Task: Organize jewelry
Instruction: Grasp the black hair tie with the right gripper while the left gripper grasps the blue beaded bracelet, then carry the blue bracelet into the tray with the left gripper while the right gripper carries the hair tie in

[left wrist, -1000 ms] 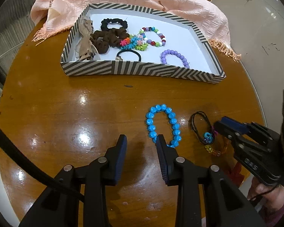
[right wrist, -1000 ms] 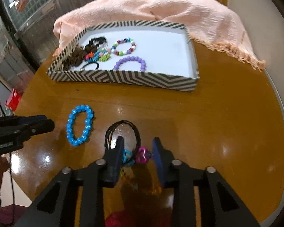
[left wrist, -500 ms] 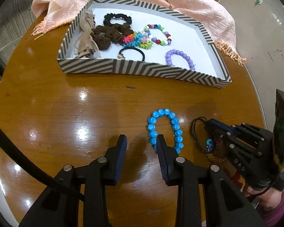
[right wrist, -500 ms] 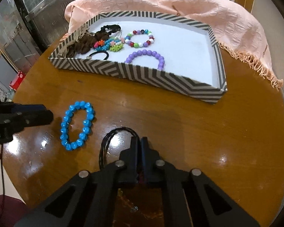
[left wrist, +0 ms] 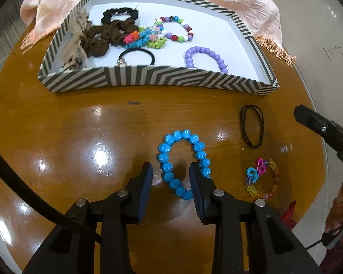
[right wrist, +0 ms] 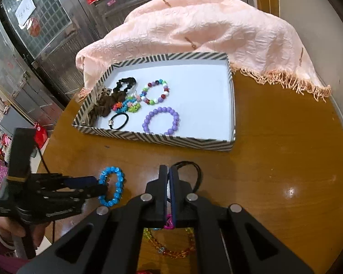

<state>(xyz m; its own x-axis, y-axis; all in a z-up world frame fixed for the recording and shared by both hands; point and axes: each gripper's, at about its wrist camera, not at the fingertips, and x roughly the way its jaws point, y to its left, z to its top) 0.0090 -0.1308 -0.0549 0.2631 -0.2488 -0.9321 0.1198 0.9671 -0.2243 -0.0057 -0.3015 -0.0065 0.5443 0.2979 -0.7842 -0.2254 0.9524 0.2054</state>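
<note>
Jewelry lay partly in a striped tray and partly loose on a round wooden table. At the tray's left end sat a tan fabric piece, then brown scrunchies with a black scrunchie behind them, a black hair tie near the front wall, a bright floral cluster, a mixed-colour bead bracelet, and a purple bead bracelet furthest right; the tray's right half was bare white. A peach cloth was draped behind the tray and over the table's far edge. On the table, the left gripper pointed steeply down, its jaws opening and straddling the left side of a blue bead bracelet; one pad stood outside the ring and one inside, neither pressing on the beads. To the right lay a black cord loop, apart from the bracelet, and nearer the table edge a translucent multicolour link bracelet. The right gripper appeared at the far right of the left wrist view, lifted clear of the table. In the right wrist view its jaws were pressed together, with nothing visibly caught at the tips; the link bracelet showed on the table below them, its pink link just beneath the fingers.
</note>
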